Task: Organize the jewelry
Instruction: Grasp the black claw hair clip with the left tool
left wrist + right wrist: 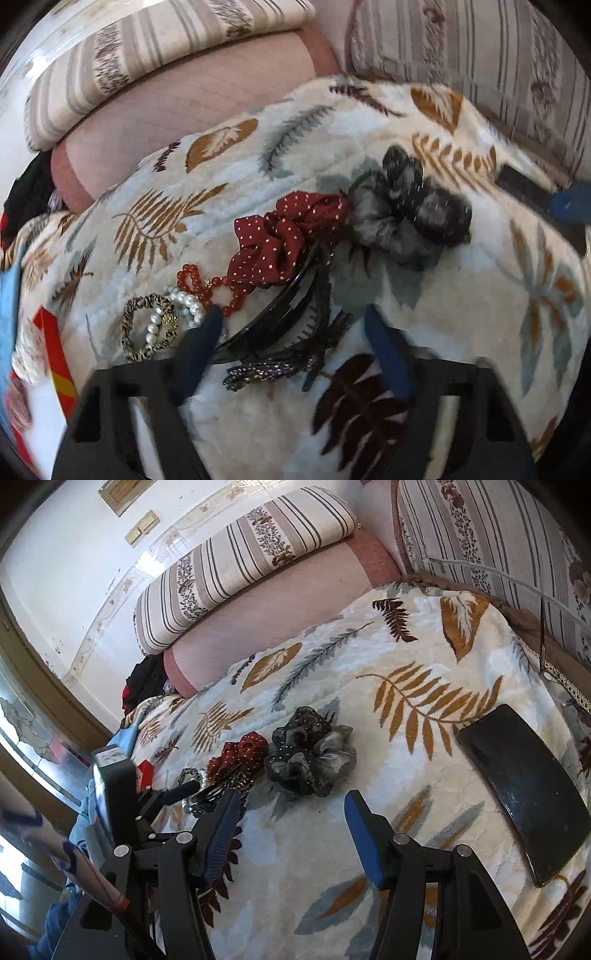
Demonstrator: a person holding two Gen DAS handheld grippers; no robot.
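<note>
- The left gripper (293,334) points steeply down at a pile of hair things and jewelry on the bed; its blue fingers (201,345) stand apart, one on each side of a black hair claw (284,314), and I cannot tell whether either pad touches it.
- The right gripper (291,825) tilts down over a bare stretch of the leaf-print blanket (388,657), its fingers (364,843) apart with nothing between them.
- The pile lies on the blanket, just ahead of the left gripper and to the left of the right one.
- In the pile, a red dotted scrunchie (288,240) touches a grey sheer scrunchie (402,210) on its right.
- A string of red beads (207,291) runs from under the red scrunchie toward the left finger.
- A pearl bracelet (177,310) lies across a striped hair tie (146,330), both just beside the left finger.
- A dark sparkly hair tie (273,369) lies under the near end of the hair claw, between the fingers.
- A flat black case (524,794) lies on the blanket well apart from the pile, to the right of the right gripper; whether it holds anything cannot be seen.
- A red box (55,354) sits at the blanket's left edge, near the striped hair tie; its inside is hidden.
- A striped pillow (243,561) rests on a pink bolster (288,602) at the far side of the bed.
</note>
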